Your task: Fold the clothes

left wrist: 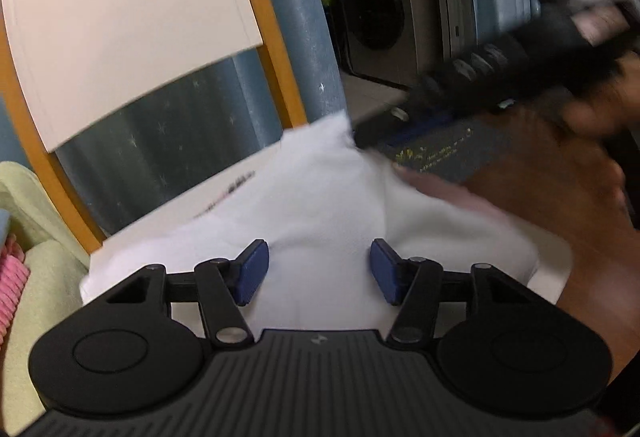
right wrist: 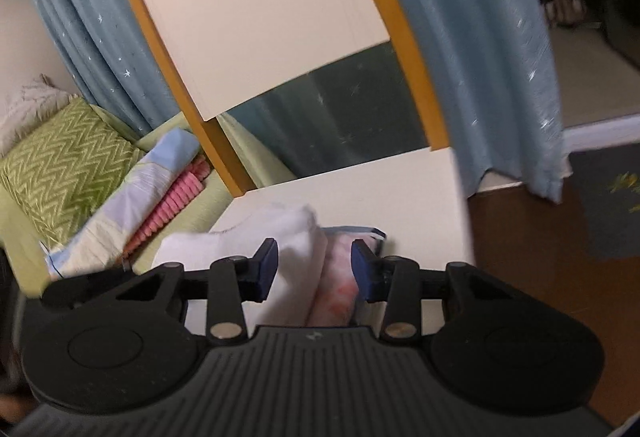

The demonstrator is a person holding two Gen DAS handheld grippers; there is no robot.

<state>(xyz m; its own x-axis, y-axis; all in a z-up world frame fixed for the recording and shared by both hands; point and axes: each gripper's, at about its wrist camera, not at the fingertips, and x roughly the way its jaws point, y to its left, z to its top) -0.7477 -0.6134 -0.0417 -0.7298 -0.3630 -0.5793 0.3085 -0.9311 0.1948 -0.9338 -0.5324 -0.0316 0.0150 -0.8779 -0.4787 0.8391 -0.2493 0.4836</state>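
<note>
A white garment [left wrist: 320, 197] of soft, matte cloth lies bunched on the seat of a chair [right wrist: 400, 181], its folds rounded and loose. In the right wrist view it shows as a rumpled white roll [right wrist: 288, 257] beside a pinkish, blotchy folded piece [right wrist: 340, 289] with a blue edge; what that second piece is cannot be made out.

The left gripper [left wrist: 316, 269] hangs just above the white cloth with its blue ribbed pads spread wide, holding nothing. The right gripper [right wrist: 314, 269] is also spread wide, its pads to either side of the two rolls in the picture, clamping nothing; whether they touch the cloth cannot be told. In the left wrist view the right gripper appears as a blurred black shape [left wrist: 500, 77], its tip at the cloth's far corner, with the person's hand [left wrist: 552, 173] smeared by motion.

The chair has a smooth cream back panel with cut-out holes and orange-brown posts. Behind it hangs a blue pleated curtain [right wrist: 480, 57] flecked with small stars. To the left lie a green zigzag-patterned cushion [right wrist: 68, 173] and pink ribbed fabric [right wrist: 176, 201], partly hidden. A washing machine [left wrist: 376, 21] stands in the dim background.
</note>
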